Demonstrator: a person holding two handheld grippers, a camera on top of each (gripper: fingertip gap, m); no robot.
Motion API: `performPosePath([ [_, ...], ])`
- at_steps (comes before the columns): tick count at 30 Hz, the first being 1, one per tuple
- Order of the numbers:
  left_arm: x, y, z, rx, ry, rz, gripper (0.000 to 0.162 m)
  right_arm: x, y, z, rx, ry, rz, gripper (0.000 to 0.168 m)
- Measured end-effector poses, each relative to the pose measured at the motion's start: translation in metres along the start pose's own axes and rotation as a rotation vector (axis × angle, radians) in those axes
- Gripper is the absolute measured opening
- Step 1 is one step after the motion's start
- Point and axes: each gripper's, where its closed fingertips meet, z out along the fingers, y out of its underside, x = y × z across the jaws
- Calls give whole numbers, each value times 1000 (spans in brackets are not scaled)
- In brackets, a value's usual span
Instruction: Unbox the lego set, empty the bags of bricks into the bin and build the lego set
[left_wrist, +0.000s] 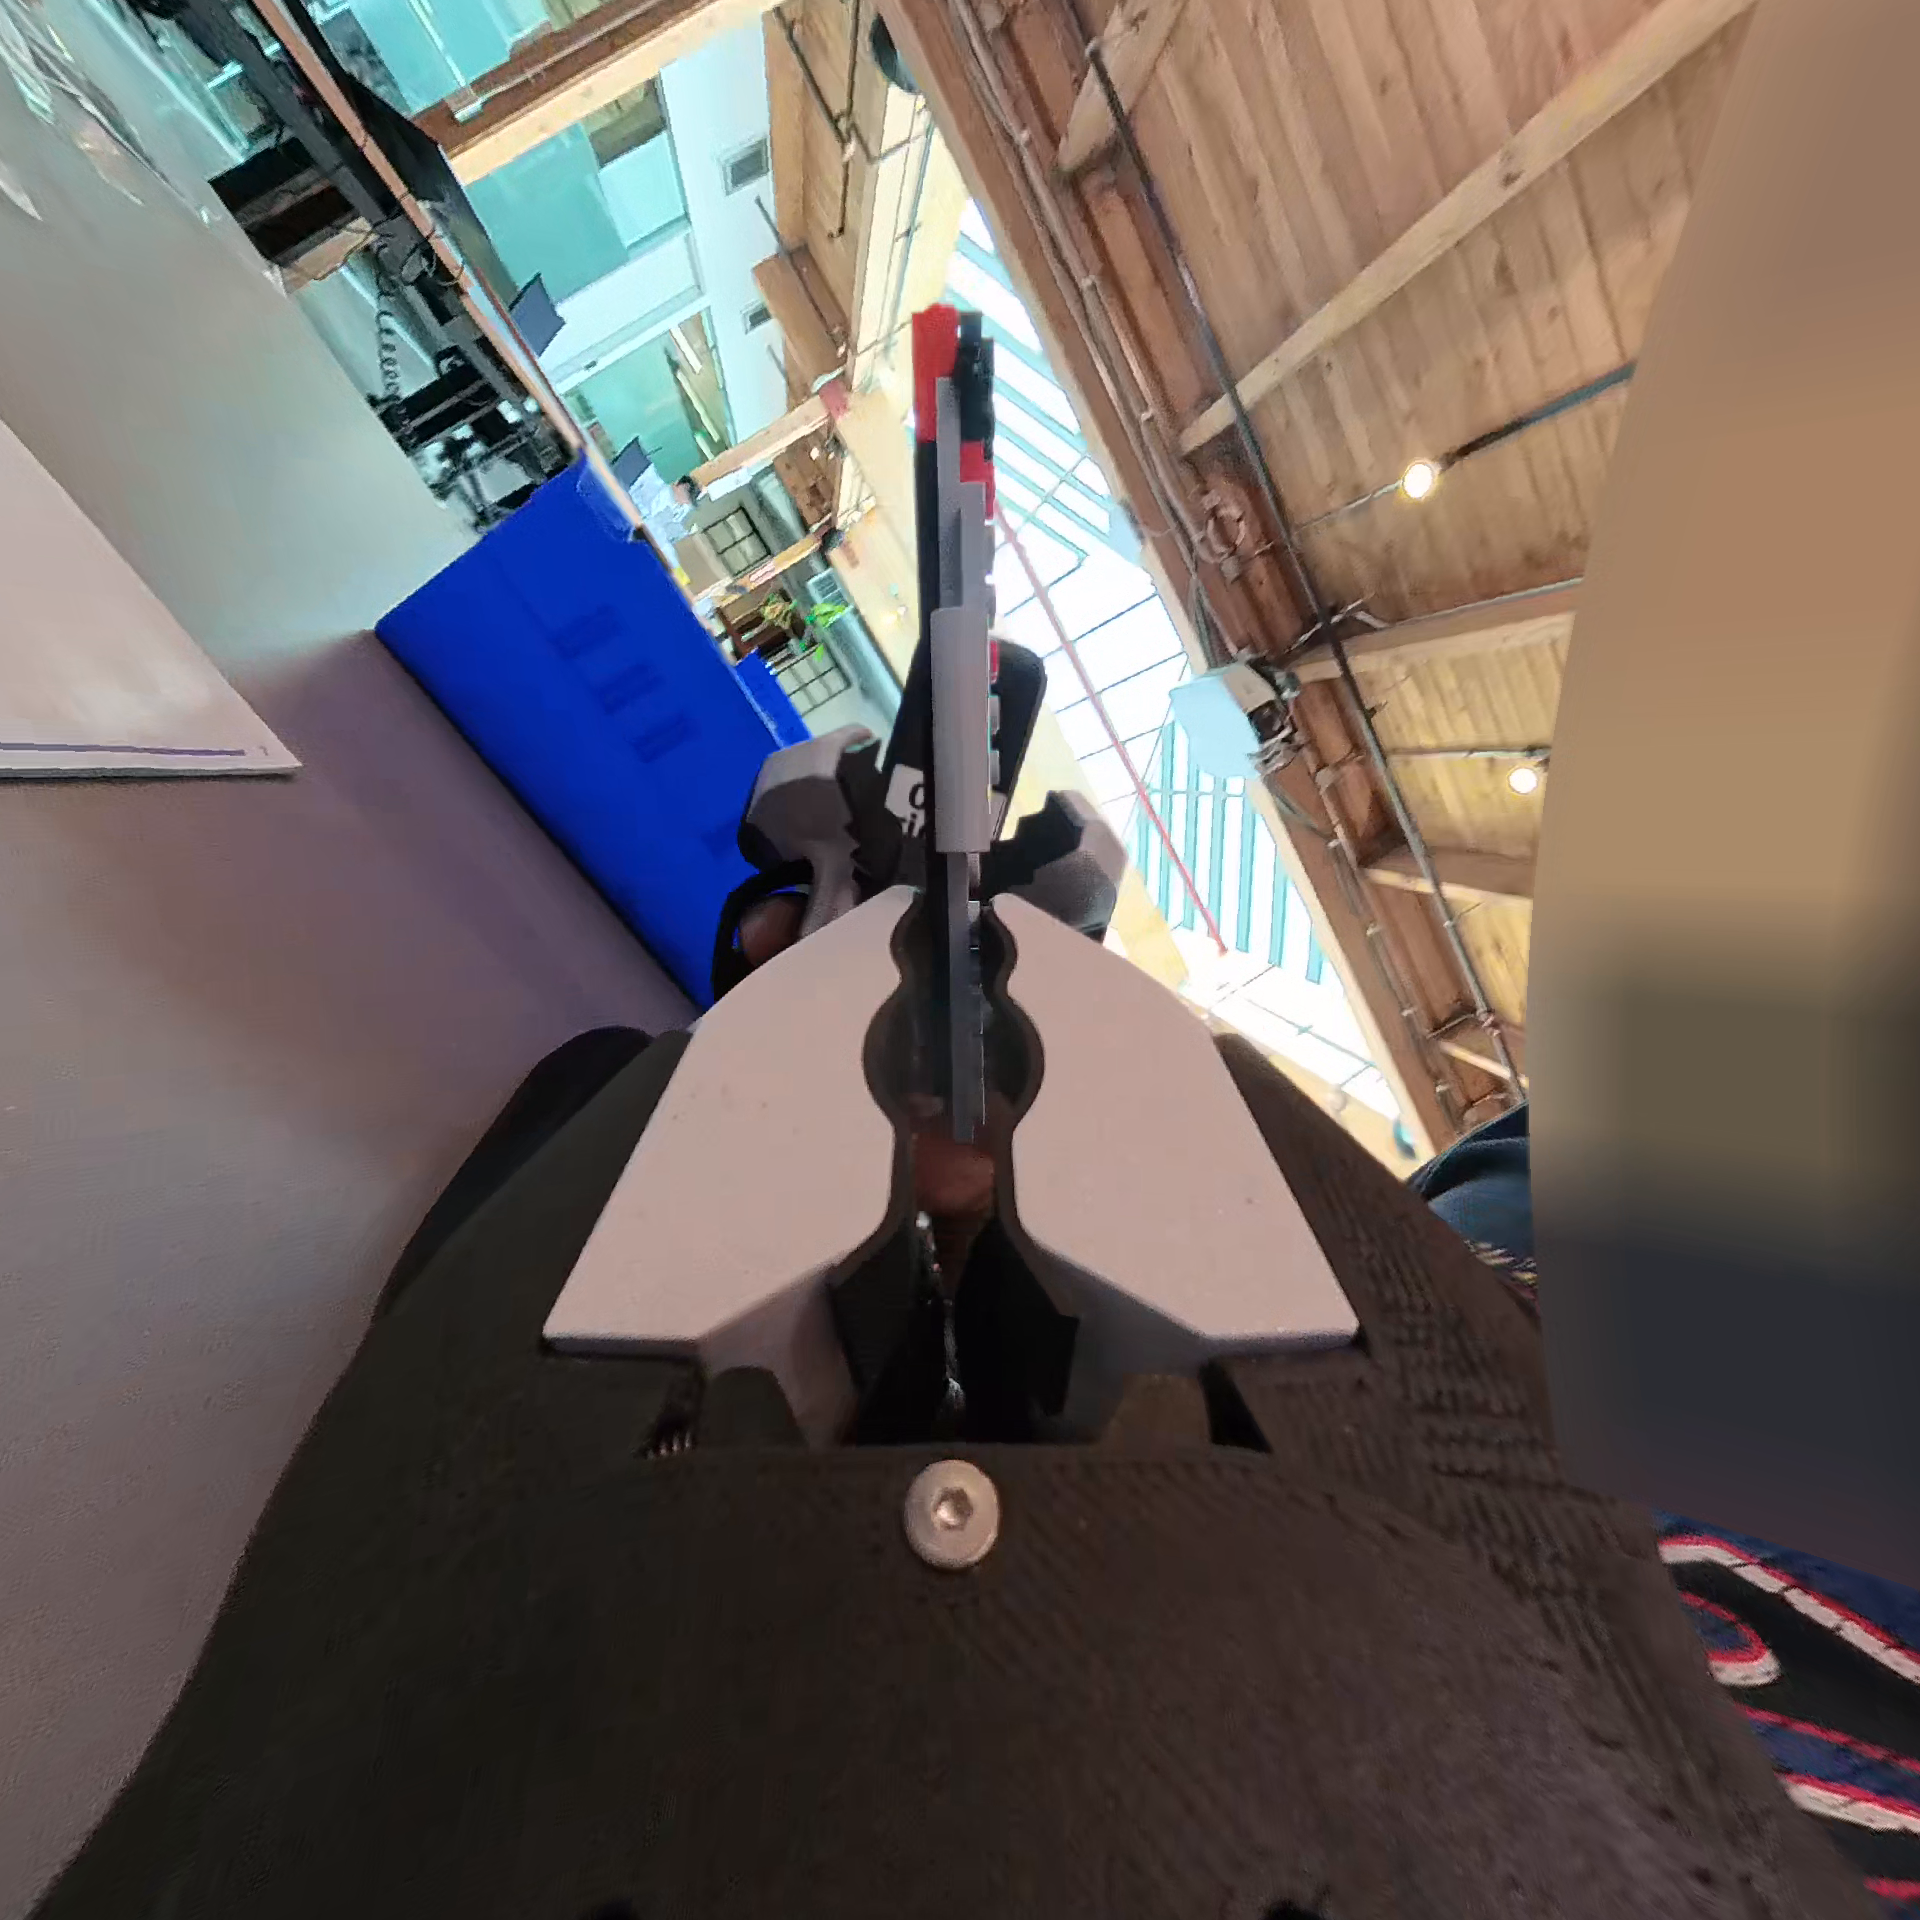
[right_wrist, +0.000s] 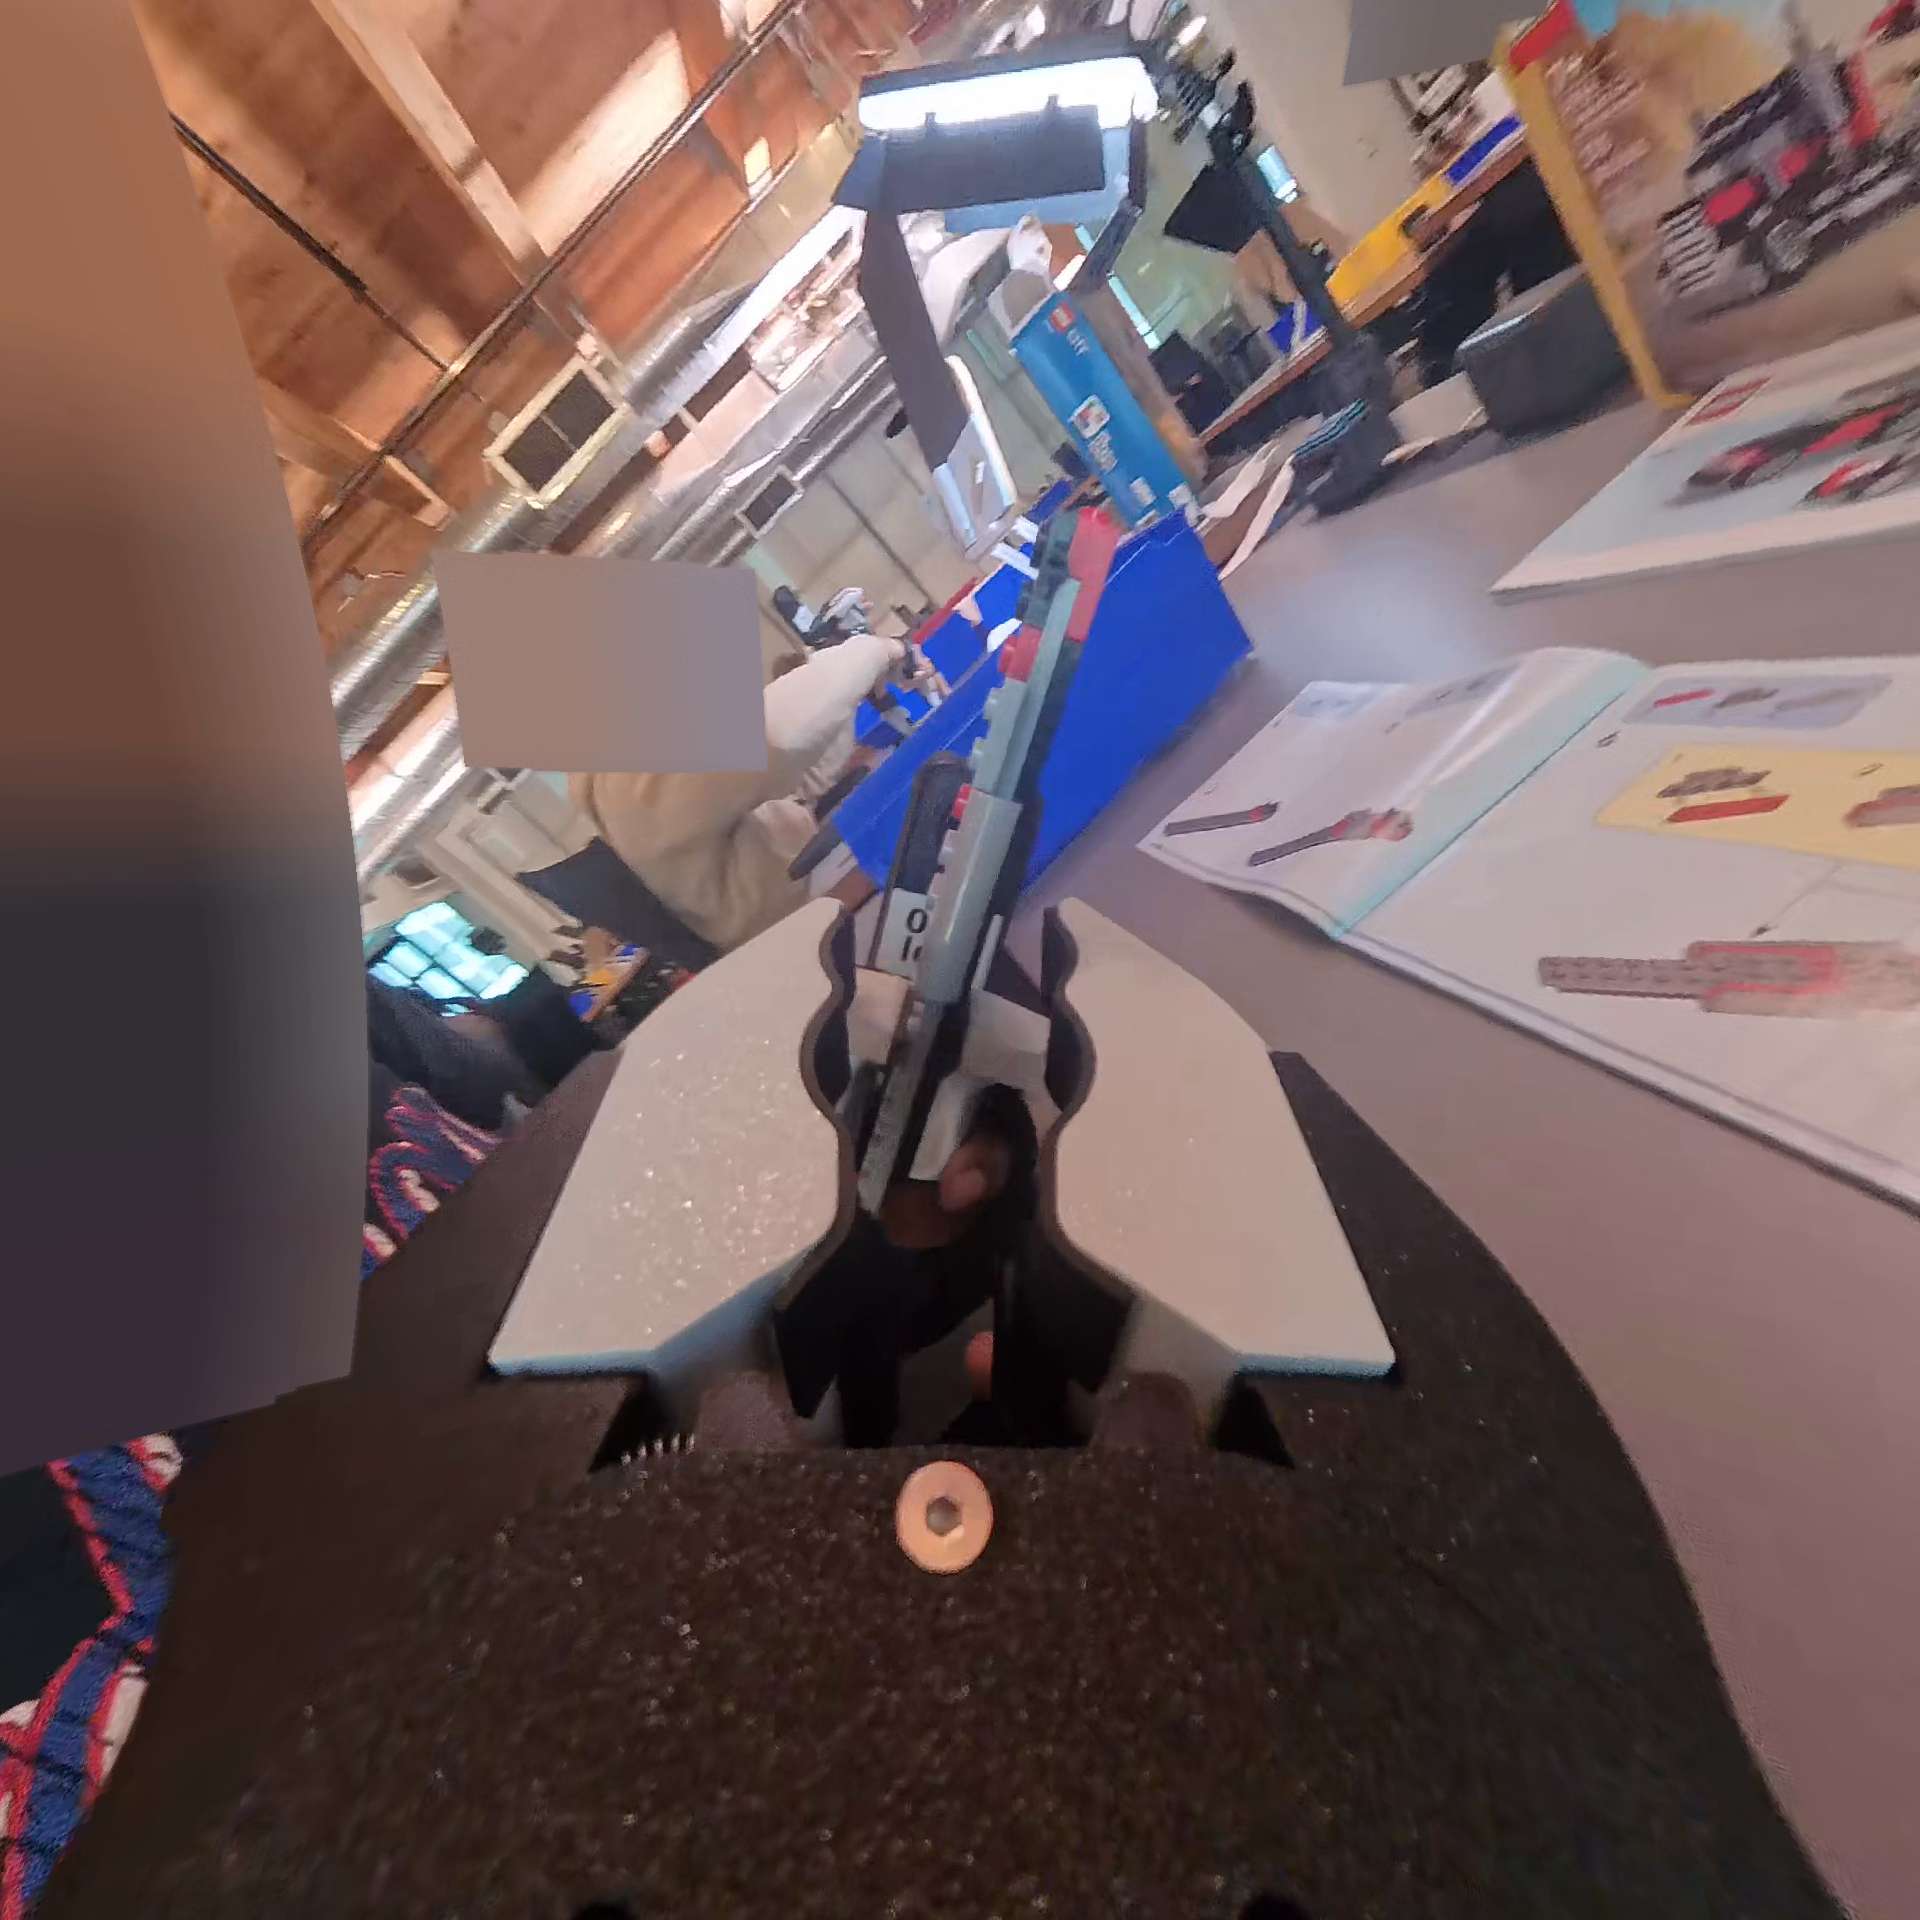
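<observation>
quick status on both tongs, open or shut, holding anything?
Left tongs: shut on the long grey, black and red brick strip.
Right tongs: open, fingers either side of the same strip, not clamping.

Your left gripper (left_wrist: 951, 914) is tipped upward, its fingers clamped tight. Your right gripper (right_wrist: 951, 925) faces it, its fingers set slightly apart.

- Lego assembly (left_wrist: 958, 665): lower end hidden between the left fingers (left_wrist: 769, 1122).
- Blue bin (left_wrist: 582, 675): contents unseen, beyond the left fingers.
- Instruction booklet (right_wrist: 1558, 831): right of the right fingers (right_wrist: 717, 1143), cut off by the edge, motion-blurred.
</observation>
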Motion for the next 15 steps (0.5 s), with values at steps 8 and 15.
performPosePath([
  [8,-6,16,1,-181,-76,172,14,-2,-3,-8,57,-68,31,12],
  [15,-6,-22,-20,-202,-108,302,33,7,18,-13,-270,-61,28,12],
])
